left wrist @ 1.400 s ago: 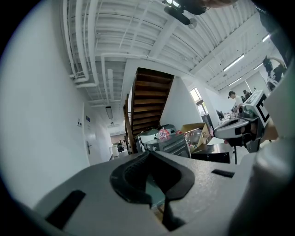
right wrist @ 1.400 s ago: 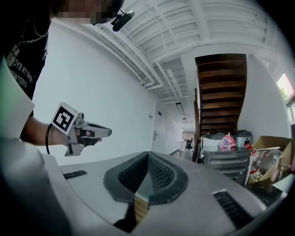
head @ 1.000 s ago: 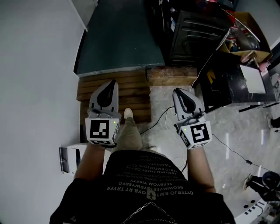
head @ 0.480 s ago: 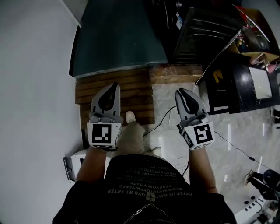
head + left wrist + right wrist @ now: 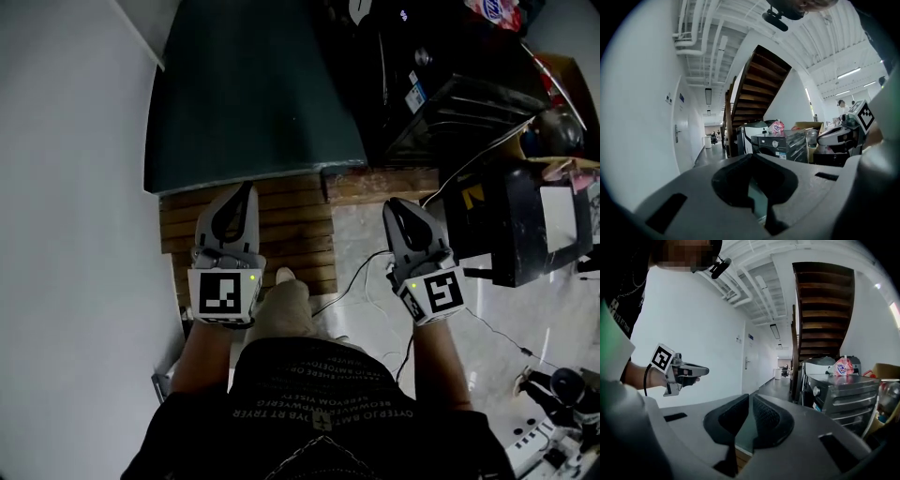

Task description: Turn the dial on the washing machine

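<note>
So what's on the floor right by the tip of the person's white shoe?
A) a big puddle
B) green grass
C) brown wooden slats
C: in the head view, brown wooden slats lie side by side around and just ahead of the shoe.

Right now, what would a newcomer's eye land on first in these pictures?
Two grey hand-held claws with black-and-white marker cubes, left claw and right claw, point forward mid-frame in the head view, the left over a slatted wooden platform; the right claw's jaws have just been closing, empty. Ahead to the right stand a dark metal appliance with a round dial and a brown wooden staircase.
</note>
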Demonstrator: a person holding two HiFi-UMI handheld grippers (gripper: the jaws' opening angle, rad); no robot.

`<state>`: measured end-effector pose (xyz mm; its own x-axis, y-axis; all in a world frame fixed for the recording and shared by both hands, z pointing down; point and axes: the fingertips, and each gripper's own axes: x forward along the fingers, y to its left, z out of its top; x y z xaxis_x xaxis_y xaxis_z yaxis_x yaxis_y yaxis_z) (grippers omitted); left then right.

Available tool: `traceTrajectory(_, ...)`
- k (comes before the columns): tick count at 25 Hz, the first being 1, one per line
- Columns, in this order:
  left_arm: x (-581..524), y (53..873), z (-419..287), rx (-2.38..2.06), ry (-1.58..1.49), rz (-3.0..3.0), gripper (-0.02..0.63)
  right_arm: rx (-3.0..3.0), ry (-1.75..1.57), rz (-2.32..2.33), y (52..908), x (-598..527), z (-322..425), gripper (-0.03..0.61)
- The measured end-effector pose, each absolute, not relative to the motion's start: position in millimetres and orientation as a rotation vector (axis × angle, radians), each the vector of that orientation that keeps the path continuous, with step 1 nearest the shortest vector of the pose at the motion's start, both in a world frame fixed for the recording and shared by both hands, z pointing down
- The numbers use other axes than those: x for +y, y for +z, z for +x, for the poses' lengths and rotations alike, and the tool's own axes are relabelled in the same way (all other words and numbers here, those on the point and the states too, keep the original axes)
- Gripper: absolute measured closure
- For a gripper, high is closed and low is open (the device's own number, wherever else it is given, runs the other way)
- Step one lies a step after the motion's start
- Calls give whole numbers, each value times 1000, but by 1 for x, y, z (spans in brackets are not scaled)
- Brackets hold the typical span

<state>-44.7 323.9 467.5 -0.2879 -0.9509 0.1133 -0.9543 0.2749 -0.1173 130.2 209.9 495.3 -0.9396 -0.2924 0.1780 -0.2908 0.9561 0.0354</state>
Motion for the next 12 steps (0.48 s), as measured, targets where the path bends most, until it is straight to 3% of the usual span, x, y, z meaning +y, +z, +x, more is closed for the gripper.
traceTrajectory(6,280,436,-120,-2383,236,1945,610,-2913,-38,513,442,178,57,557)
traceTrajectory(12,220,425,-121,-2305,193,2026,611,-2865,-38,604,426,136,50,557)
